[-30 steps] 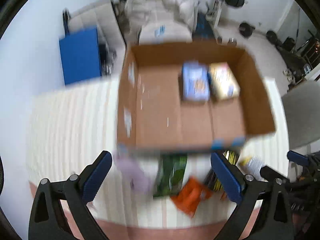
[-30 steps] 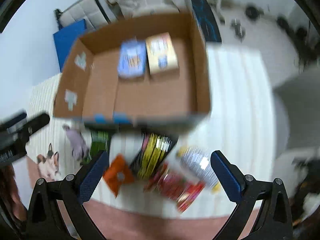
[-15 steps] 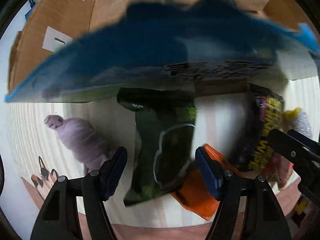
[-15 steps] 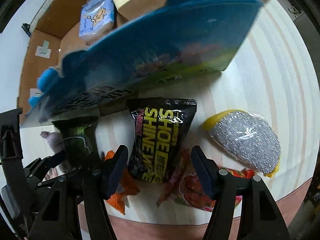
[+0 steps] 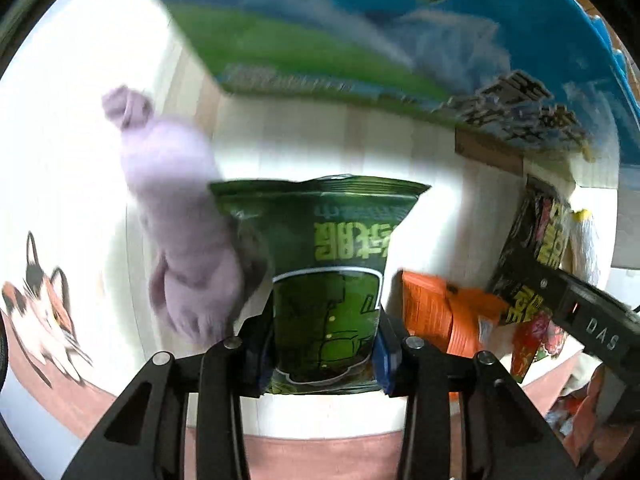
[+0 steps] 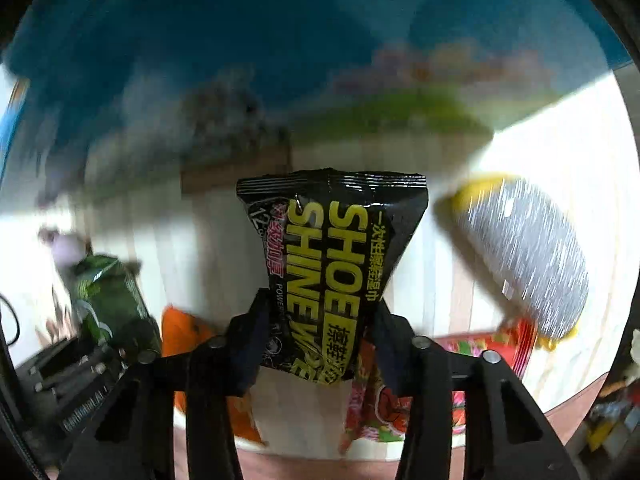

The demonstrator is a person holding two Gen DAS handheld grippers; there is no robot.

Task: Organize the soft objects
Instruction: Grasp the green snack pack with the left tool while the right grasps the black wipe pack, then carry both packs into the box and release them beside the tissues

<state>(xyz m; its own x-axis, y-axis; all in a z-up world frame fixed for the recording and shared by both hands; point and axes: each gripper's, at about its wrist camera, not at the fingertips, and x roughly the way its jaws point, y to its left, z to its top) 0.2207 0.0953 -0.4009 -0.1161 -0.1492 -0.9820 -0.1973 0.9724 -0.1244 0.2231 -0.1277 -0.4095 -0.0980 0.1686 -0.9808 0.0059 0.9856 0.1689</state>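
- a lilac plush toy (image 5: 184, 236) lay at the far left on the striped white cloth (image 5: 304, 144), just beside the green packet (image 5: 326, 280).
- the left tongs (image 5: 322, 344) were clenched on the green packet's lower end, a pad on each side.
- an orange pouch (image 5: 436, 312) lay just right of that packet.
- the blue printed side of a cardboard box (image 5: 400, 40) stood beyond, blurred.
- the right tongs (image 6: 318, 340) were grasping the black shoe shine wipes packet (image 6: 336, 264) at its lower part.
- a red flowered packet (image 6: 472, 360) lay under and right of it.
- a silver scrubber with yellow ends (image 6: 524, 260) sat furthest right, blurred.
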